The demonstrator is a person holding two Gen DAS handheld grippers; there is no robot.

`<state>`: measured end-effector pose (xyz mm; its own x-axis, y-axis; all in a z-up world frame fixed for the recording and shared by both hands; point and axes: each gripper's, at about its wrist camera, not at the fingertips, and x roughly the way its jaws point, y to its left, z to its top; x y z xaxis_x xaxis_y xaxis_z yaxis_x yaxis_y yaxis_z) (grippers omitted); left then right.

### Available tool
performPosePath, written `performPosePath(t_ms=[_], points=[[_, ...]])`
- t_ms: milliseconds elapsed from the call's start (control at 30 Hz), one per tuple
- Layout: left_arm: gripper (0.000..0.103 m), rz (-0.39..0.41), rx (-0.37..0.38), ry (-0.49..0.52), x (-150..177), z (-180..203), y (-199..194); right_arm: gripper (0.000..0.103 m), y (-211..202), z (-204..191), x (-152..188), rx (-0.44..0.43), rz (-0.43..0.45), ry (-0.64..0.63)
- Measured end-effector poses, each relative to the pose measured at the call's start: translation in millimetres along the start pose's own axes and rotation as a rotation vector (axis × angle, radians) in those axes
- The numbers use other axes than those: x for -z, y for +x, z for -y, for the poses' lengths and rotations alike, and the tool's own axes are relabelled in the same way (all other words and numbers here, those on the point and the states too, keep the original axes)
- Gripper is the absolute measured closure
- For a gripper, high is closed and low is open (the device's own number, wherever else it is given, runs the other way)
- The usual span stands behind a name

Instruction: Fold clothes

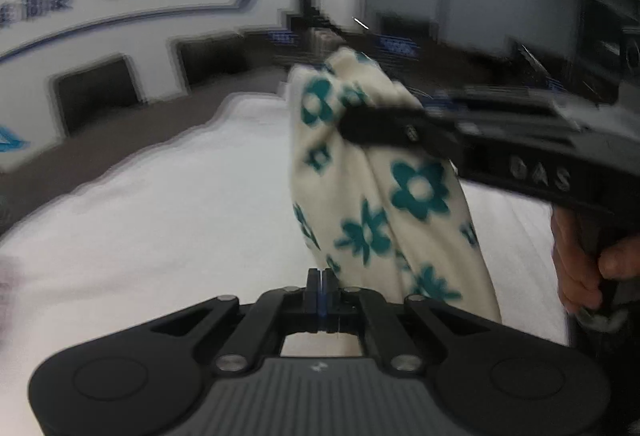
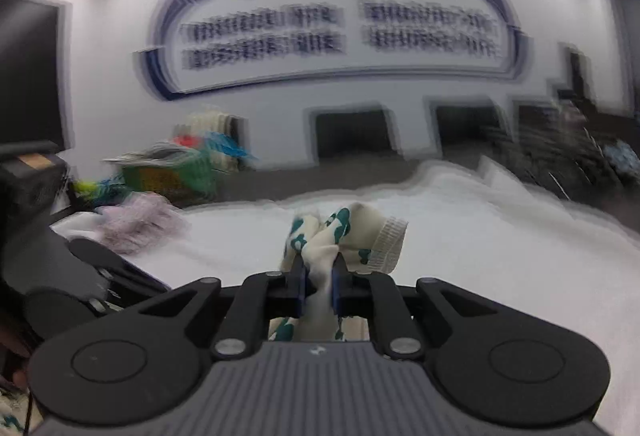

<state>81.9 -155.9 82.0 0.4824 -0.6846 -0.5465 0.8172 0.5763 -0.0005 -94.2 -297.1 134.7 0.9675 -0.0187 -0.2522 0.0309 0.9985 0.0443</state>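
Right tool [image 2: 318,278] at bottom centre is clamped on a bunched cream garment [image 2: 348,232] with teal flowers, lifted off the white surface [image 2: 480,236]. Left tool [image 1: 321,286] is pinched closed; whether it holds cloth, I cannot tell. Pickup stage, I'd say: next comes spreading it flat. Farther back, a laundry basket [image 2: 172,172] at mid-left, and a blurred wall sign [image 2: 340,32].

**Counts around the two grippers**

Two grippers are showing: the left gripper [image 1: 321,278] and the right gripper [image 2: 318,268]. One cream garment with teal flowers [image 1: 400,204] is hanging between them. One white-covered surface [image 1: 160,216] is lying beneath both. Ahead-left of the right gripper, one basket heaped with clothes [image 2: 172,172] and one pale purple garment [image 2: 136,222] are sitting. One hand [image 1: 580,268] is showing.
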Motion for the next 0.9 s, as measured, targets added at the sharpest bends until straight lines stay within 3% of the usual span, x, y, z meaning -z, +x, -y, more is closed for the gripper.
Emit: performPosePath(t_ms=[67, 167, 233, 333, 400, 467, 567, 633, 733, 800, 900], points=[[0.103, 0.043, -0.098, -0.036, -8.0, -29.1, -22.1, 0.092, 24.8, -23.1, -37.4, -0.079, 0.051, -0.117], [0.102, 0.085, -0.204, -0.098, -14.8, -67.6, -52.2, 0.092, 77.9, -46.2, -92.8, -0.153, 0.044, -0.198], [0.097, 0.107, -0.241, -0.136, -11.5, -87.7, -70.9, 0.092, 112.0, -47.6, -112.9, -0.147, 0.027, -0.208], [0.086, 0.048, -0.262, -0.137, 16.6, -114.4, -96.4, 0.092, 158.5, -40.8, -128.2, -0.106, -0.004, -0.211], [0.071, -0.017, -0.256, -0.137, 43.0, -128.5, -106.6, 0.092, 182.4, -18.5, -116.8, -0.08, -0.065, -0.156], [0.064, -0.085, -0.252, -0.154, 72.2, -140.2, -112.0, 0.091, 209.3, 7.0, -93.8, -0.052, -0.166, -0.095], [0.063, -0.159, -0.208, -0.244, 113.0, -153.4, -118.6, 0.087, 245.2, 34.2, -45.2, -0.008, -0.362, -0.031], [0.057, -0.168, -0.134, -0.331, 138.7, -155.3, -130.2, 0.082, 219.1, 34.9, -34.7, -0.007, -0.354, 0.022], [0.052, -0.142, -0.066, -0.385, 160.2, -151.6, -141.5, 0.03, 178.2, 34.2, -18.6, -0.019, -0.343, 0.106], [0.046, -0.125, -0.084, -0.392, 163.1, -140.5, -141.9, 0.029, 130.5, 13.5, -2.7, -0.178, -0.371, 0.218], [0.045, -0.104, -0.08, -0.372, 169.4, -132.3, -142.6, 0.03, 72.9, -37.8, 35.2, -0.378, -0.449, 0.259]])
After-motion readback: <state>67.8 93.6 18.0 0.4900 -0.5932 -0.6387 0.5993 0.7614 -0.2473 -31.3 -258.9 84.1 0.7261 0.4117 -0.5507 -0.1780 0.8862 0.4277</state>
